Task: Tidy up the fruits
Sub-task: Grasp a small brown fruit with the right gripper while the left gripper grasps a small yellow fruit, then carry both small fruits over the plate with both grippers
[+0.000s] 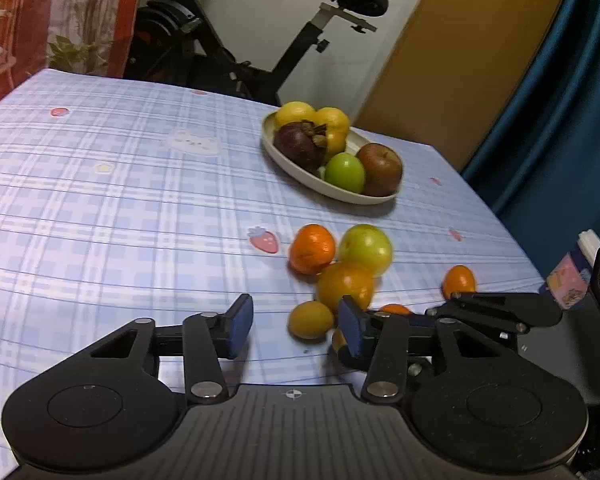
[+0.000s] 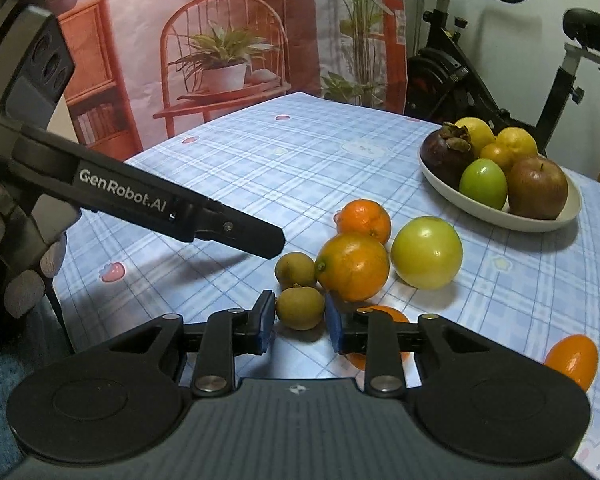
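Observation:
My right gripper (image 2: 300, 322) is shut on a small yellow-brown fruit (image 2: 300, 307) lying on the checked tablecloth. A second small fruit (image 1: 310, 320) sits just ahead of my open left gripper (image 1: 296, 330), close to its right finger (image 1: 350, 330) and clear of the left one. Behind them cluster a large orange (image 2: 352, 266), a mandarin (image 2: 364, 220) and a green apple (image 2: 426, 252). Another orange fruit (image 2: 380, 338) is mostly hidden under the right finger. An oval orange fruit (image 2: 572, 360) lies apart at the right. The pale plate (image 2: 540, 224) holds several fruits.
An exercise bike (image 1: 284, 52) stands beyond the table's far edge. A blue curtain (image 1: 560, 120) hangs on the right in the left wrist view, with a small printed carton (image 1: 568, 276) at the table's corner. A gloved hand (image 2: 20, 292) holds the left gripper.

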Demonstrator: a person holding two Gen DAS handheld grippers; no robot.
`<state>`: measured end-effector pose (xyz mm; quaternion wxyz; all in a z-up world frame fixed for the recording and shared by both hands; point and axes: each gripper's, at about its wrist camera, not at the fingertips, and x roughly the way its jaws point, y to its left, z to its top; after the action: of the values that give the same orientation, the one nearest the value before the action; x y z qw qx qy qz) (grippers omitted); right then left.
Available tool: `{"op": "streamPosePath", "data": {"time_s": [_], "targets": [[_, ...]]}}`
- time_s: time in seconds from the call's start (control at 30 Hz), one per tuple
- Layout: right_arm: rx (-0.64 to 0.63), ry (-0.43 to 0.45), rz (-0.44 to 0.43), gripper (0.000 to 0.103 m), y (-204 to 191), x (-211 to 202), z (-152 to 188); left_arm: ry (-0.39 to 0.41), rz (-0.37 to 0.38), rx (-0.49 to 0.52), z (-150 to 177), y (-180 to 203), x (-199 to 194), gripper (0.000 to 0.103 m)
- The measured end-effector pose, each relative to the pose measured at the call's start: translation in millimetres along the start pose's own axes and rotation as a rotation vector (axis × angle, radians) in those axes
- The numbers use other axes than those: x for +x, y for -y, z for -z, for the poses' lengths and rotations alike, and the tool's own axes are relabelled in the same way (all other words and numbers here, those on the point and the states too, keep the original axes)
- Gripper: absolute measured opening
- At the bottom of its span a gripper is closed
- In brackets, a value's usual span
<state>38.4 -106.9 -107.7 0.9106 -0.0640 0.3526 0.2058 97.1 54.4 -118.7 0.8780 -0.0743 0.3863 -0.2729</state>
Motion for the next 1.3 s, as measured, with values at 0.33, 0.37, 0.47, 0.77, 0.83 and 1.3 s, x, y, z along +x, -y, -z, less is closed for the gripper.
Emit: {"op": "streamPosePath", "data": {"time_s": [0.33, 0.37, 0.47, 0.77, 0.83, 1.3], "targets": [[0.113, 0.104, 0.049, 0.03, 27.0, -30.1, -5.4, -0.063, -0.006, 0.041, 1.2, 9.8, 19.0, 0.043], [0.124, 0.109, 0.056, 0.03, 29.6, -30.8, -5.6, -0.07, -0.011, 0.05, 1.7, 11.6, 20.9, 0.038], [0.138, 0.117, 0.058, 0.03, 33.1, -33.0, -6.6, -0.087, -0.019, 0.065, 3.0, 13.7, 25.8, 0.03], [0.167, 0.129, 0.059, 0.03, 36.2, -35.1, -6.5, -0.04, -0.026, 0.039, 0.7, 10.6, 12.9, 0.029], [0.17, 0.144, 0.063, 0.03, 38.0, -38.5, -7.6, -0.01, -0.023, 0.029, -5.7, 9.9, 4.5, 0.029], [0.268, 0.348, 0.151, 0.03, 117.8, -89.7, -67.1, 0.191, -0.039, 0.154, -111.7, 52.0, -14.8, 0.029]]}}
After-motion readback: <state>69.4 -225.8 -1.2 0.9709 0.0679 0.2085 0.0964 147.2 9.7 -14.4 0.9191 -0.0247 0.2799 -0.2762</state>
